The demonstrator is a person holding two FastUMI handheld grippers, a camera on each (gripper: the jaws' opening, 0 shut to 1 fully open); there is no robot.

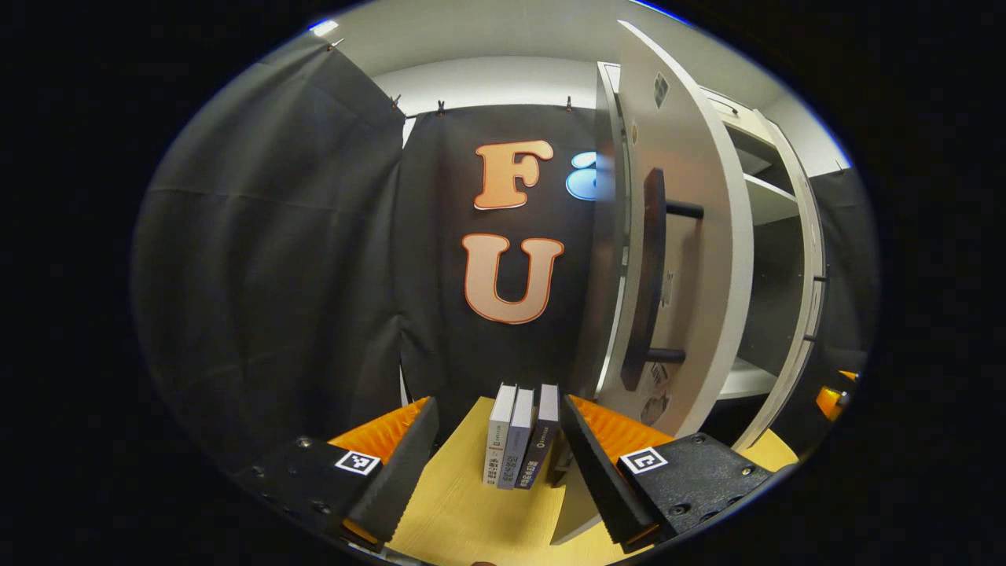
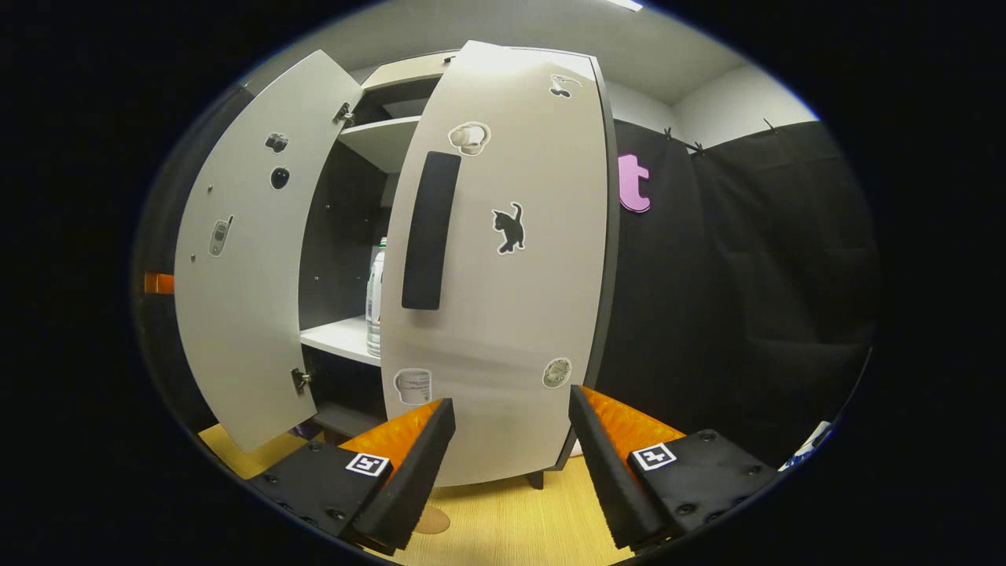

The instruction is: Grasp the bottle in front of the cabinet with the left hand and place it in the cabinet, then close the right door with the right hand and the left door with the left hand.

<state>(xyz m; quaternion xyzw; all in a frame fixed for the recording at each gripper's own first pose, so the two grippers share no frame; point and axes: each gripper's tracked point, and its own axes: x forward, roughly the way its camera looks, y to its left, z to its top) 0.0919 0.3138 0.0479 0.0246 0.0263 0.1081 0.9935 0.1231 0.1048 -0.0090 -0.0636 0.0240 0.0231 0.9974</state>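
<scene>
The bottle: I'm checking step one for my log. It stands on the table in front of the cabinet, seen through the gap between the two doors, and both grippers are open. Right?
Not quite. The bottle stands on a shelf inside the cabinet, not on the table in front; the right gripper view shows it. The rest holds: it is seen through the gap between the left door and right door, and the left gripper and right gripper are open.

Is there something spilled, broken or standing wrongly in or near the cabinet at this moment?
Nothing stands out. The bottle stands upright on a shelf inside the cabinet. Both doors are partly open but look intact. Three books stand upright on the wooden table. No spill is visible.
</scene>
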